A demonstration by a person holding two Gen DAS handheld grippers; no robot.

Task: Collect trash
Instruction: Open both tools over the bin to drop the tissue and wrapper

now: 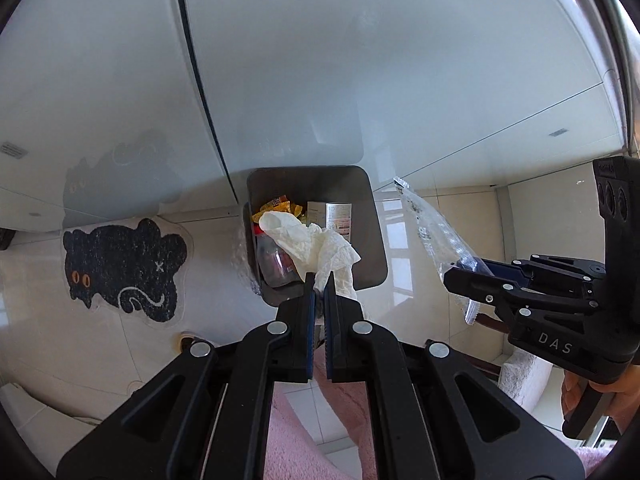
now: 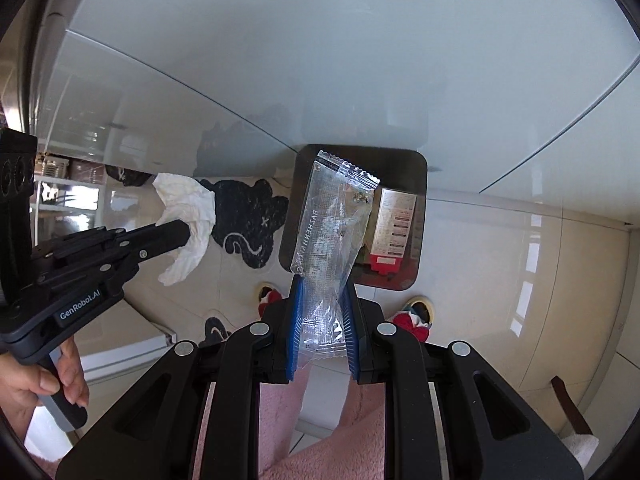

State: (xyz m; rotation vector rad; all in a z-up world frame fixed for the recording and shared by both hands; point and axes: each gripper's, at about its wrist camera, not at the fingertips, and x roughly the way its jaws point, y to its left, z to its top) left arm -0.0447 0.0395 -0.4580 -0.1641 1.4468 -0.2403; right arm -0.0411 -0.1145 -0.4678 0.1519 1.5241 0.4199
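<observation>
Floor: we saw a trash bin already part-filled.
Left gripper: clamped on a tissue.
Right gripper: gripping a clear wrapper.
Left to do: drop both in.

Hidden and cut-off items, both wrist views

Trash bin: contents partly masked by the crumpled tissue; box print too small to read. In the right wrist view, the clear wrapper covers the bin's left half. Cat-shaped mat: part behind tissue. Slippers: mostly behind gripper linkages. Person: only pink-clad legs and fingers show.
</observation>
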